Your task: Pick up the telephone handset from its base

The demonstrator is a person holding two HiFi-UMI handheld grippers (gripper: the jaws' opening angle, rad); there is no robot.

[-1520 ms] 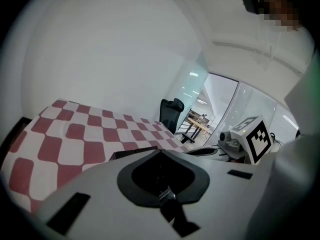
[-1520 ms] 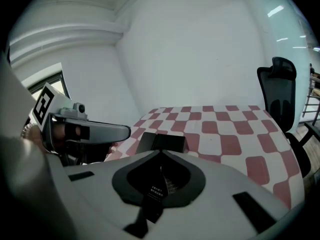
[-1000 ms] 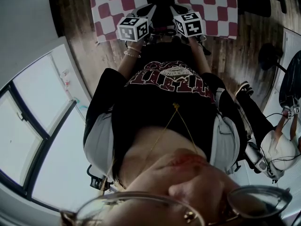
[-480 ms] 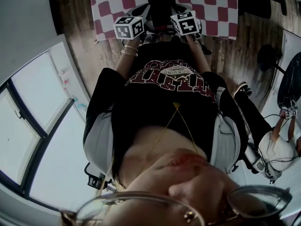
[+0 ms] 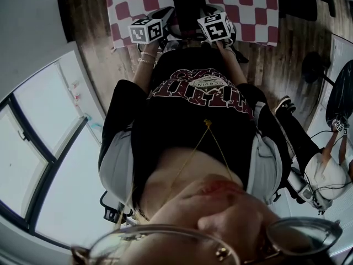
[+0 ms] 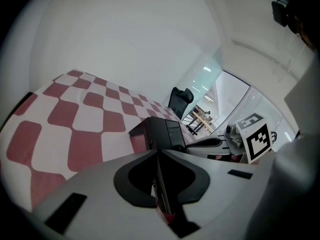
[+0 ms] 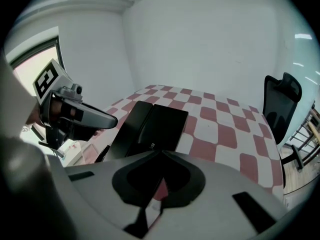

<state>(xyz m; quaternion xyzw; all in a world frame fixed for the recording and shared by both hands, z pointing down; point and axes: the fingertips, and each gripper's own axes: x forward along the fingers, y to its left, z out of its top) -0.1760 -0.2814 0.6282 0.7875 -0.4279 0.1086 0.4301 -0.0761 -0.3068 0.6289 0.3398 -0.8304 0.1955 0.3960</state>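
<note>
Black telephone handset point(image 7: 127, 126) resting on its base point(image 7: 165, 124) (both black), toward near edge of checked tablecloth point(image 7: 225, 129), left gripper point(image 6: 158, 154) clenched empty, right gripper point(image 7: 161, 153) likewise closed on nothing.

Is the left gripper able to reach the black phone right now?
Probably yes: nothing lies between the left gripper and the telephone on the checkered cloth. Its jaws are shut, though, so they must open first.
</note>
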